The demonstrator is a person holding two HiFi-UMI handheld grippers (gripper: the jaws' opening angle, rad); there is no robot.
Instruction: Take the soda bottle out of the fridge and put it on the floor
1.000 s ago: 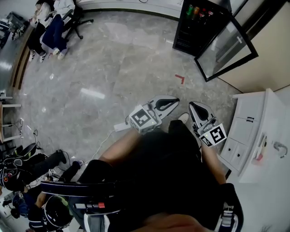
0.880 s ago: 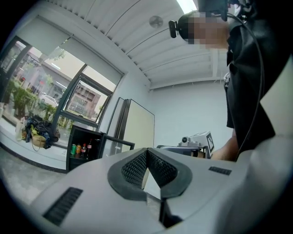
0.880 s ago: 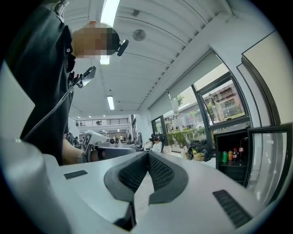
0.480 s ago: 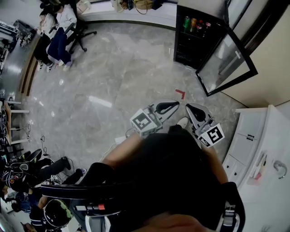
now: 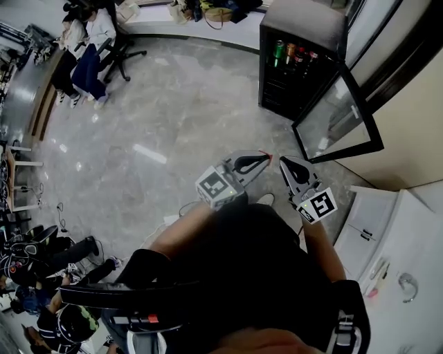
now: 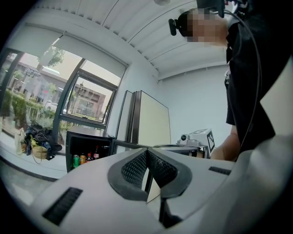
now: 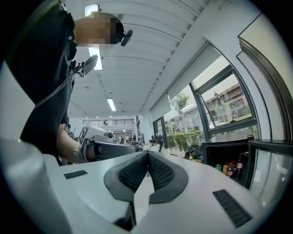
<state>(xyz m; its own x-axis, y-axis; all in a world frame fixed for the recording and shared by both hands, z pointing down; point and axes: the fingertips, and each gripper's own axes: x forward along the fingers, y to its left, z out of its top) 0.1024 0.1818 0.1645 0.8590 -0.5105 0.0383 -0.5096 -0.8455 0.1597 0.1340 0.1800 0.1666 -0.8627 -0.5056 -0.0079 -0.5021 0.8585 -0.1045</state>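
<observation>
At the far left of the head view, seated people [image 5: 86, 41] and an office chair [image 5: 119, 43] stood at the edge of the grey marble floor [image 5: 159, 117]. Near the middle, the left gripper [image 5: 267, 156] was held level over the floor, its jaws closed with pads meeting and nothing between them. Just beside it, the right gripper [image 5: 282, 160] was also level, with its jaws pressed together and empty. A red tape mark [image 5: 264, 153] lay on the floor at their tips.

Further right stood a small black fridge [image 5: 304, 21], well apart from both grippers, its glass door [image 5: 332, 121] swung wide open. The soda bottle [image 7: 238, 164] stood upright on the upper shelf inside. It was dark, with a slim neck and a red label, and looked small at that distance. To its left on the same shelf were a shorter dark bottle [image 7: 230, 170], a reddish can [image 7: 224, 168] and a green can [image 7: 218, 167] in a row. The lower shelves were too dark to read.

At the far right stood a white cabinet [image 5: 377, 228] with drawers.
</observation>
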